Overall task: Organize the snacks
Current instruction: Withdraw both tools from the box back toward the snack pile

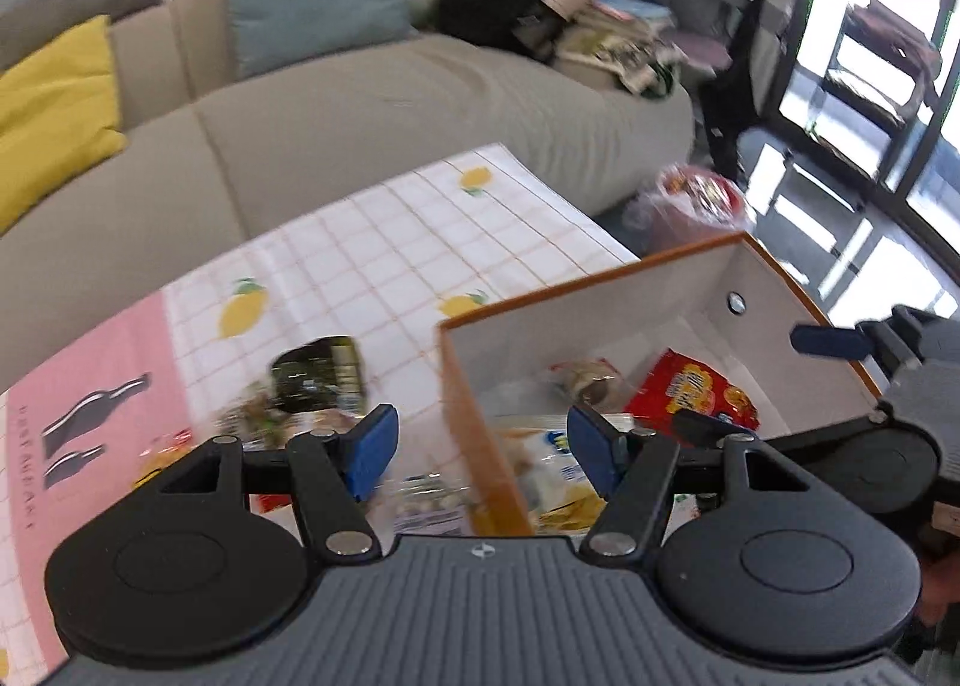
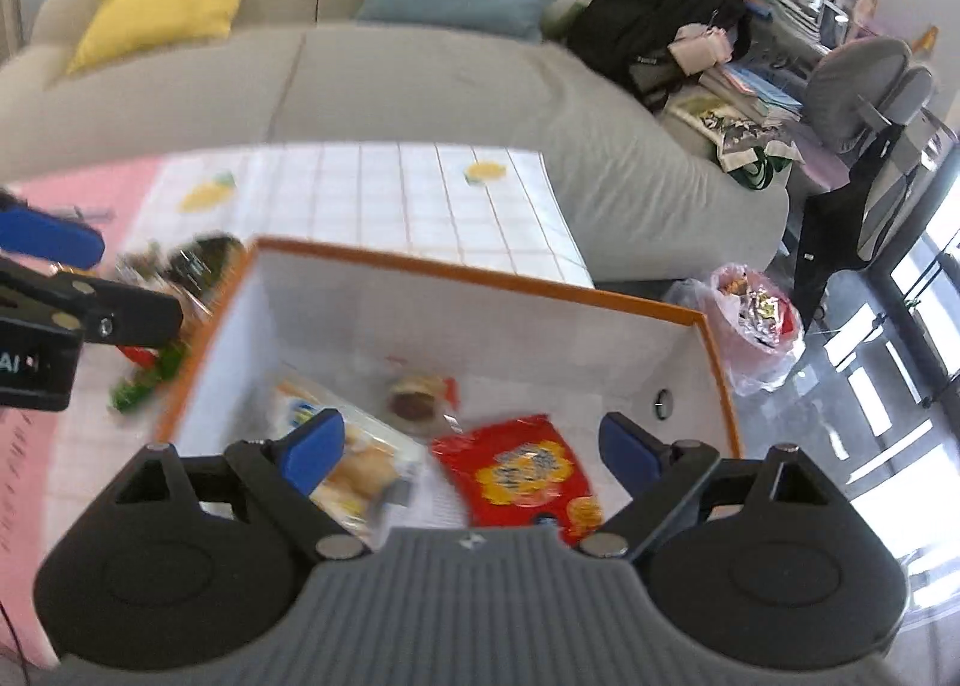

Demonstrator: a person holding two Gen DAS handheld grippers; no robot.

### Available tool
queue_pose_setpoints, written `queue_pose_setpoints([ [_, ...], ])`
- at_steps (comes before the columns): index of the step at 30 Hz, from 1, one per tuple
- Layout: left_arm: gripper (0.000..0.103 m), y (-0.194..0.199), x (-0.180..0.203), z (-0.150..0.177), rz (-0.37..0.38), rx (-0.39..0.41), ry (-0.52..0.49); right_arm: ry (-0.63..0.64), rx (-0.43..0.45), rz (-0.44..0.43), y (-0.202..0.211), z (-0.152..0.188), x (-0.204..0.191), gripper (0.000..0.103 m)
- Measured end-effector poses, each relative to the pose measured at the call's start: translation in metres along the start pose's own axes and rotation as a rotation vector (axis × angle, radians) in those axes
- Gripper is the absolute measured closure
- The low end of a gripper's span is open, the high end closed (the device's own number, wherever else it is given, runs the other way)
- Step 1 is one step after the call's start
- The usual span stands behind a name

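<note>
The right wrist view looks down into the orange-rimmed box [image 2: 480, 281], showing a red snack bag [image 2: 522, 473], a bread packet [image 2: 354, 464] and a round pastry [image 2: 414, 395] on its floor. The left wrist view instead shows loose snacks outside the box, among them a dark green packet [image 1: 318, 374] left of centre. The counter [image 1: 384, 242] wears a lemon-print checked cloth; a beige sofa [image 2: 420, 80] fills the upper frame. Left gripper [image 1: 480, 449] jaws stand wide apart, straddling the box wall, empty. Right gripper [image 2: 474, 449] jaws are spread wide over the box, holding nothing.
</note>
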State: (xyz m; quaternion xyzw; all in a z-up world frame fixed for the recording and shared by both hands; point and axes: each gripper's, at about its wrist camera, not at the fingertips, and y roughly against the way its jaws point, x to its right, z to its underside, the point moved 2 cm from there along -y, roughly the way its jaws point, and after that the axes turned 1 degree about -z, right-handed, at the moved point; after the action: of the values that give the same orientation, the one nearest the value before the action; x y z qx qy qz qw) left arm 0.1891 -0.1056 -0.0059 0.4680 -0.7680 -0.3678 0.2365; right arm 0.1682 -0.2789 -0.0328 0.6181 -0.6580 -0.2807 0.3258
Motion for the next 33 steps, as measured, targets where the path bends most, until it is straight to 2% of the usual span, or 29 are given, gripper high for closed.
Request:
queue_pose_setpoints([
  [8,0.027,0.031,-0.045,0.039,-0.060,0.063,0.137,-0.142,0.108,-0.059,0.031,0.017,-0.040,0.014],
  [14,0.027,0.044,-0.075,0.079,-0.116,0.071,0.208,-0.140,0.167,-0.081,0.046,0.032,-0.077,0.014],
  [20,0.027,0.049,-0.098,0.118,-0.164,0.033,0.255,-0.120,0.172,-0.118,0.051,0.049,-0.111,0.014],
  [24,0.027,0.046,-0.105,0.141,-0.181,-0.013,0.267,-0.089,0.124,-0.134,0.043,0.067,-0.133,0.014],
  [27,0.027,0.041,-0.108,0.158,-0.184,-0.052,0.272,-0.056,0.084,-0.140,0.034,0.082,-0.149,0.018],
  [31,0.027,0.031,-0.111,0.174,-0.177,-0.092,0.284,0.059,0.129,-0.073,0.035,0.095,-0.172,0.015],
  [33,0.027,0.028,-0.112,0.180,-0.173,-0.100,0.287,0.070,0.141,-0.064,0.035,0.097,-0.174,0.015],
])
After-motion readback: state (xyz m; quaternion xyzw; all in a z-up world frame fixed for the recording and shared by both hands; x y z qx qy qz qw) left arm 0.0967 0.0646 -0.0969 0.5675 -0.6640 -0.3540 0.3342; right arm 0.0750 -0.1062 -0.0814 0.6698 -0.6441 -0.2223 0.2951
